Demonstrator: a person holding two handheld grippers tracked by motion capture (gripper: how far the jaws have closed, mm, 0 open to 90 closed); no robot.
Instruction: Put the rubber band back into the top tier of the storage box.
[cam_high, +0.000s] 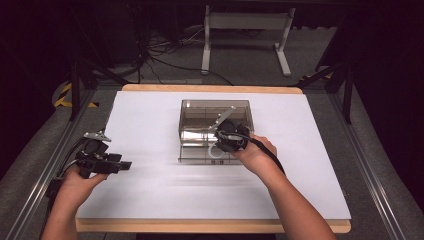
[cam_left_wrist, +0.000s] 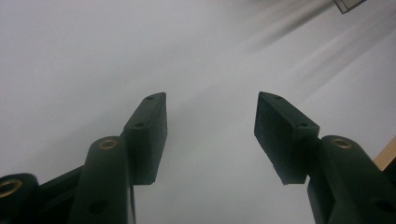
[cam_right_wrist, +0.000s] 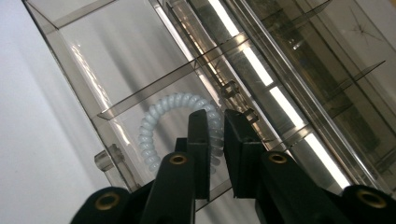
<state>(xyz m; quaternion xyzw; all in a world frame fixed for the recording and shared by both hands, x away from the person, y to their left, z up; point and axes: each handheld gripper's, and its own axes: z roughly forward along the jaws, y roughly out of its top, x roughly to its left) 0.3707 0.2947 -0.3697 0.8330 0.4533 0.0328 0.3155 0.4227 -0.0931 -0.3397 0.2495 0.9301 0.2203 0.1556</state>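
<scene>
Right gripper (cam_right_wrist: 215, 122) fingers nearly closed, clear box (cam_right_wrist: 84, 93) — white coil (cam_right_wrist: 154, 128) inside

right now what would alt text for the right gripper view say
The right gripper, fingers nearly together, points into a clear plastic divided box, just over a white coiled hair tie lying in one compartment. Nothing shows between the fingers. The box sits on a white table.

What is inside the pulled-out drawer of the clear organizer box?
A white spiral hair tie lies in the drawer of the clear organizer box, in a compartment behind a divider. The right gripper covers part of its coil; the neighbouring compartment looks bare.
</scene>
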